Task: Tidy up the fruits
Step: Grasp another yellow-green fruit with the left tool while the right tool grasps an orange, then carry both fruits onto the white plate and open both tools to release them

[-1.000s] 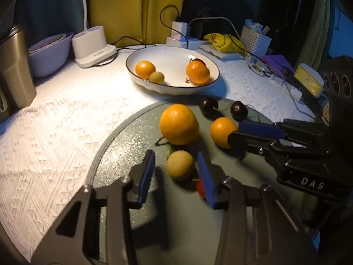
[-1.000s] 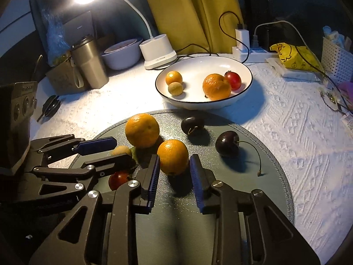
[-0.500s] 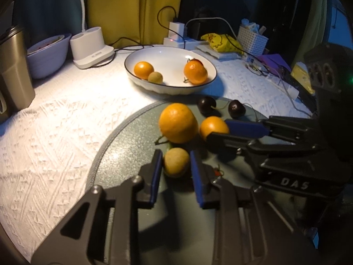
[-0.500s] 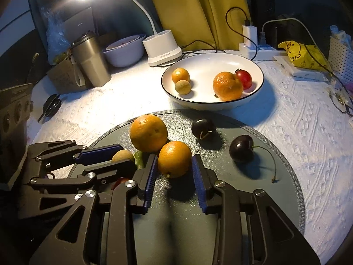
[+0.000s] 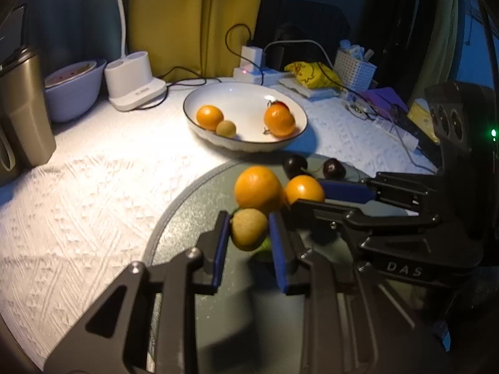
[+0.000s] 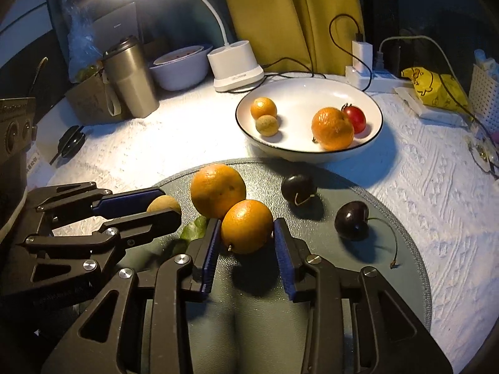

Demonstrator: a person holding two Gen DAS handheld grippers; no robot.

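Blue-padded left tool (image 5: 248,238) clamped the tan round fruit (image 5: 248,228) over the grey mat (image 6: 389,280); right tool (image 6: 244,243) closed on the small orange (image 6: 247,226), both gripped at mid-girth, seemingly for transfer to the white bowl (image 6: 368,141) behind.

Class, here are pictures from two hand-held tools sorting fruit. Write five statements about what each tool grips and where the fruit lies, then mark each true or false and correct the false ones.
1. The left tool grips a small tan fruit. True.
2. The right tool grips a dark cherry. False: it grips a small orange.
3. The white bowl holds four fruits. True.
4. Both dark cherries lie in the bowl. False: they lie on the round grey mat.
5. The red tomato lies on the mat. False: it is in the bowl.
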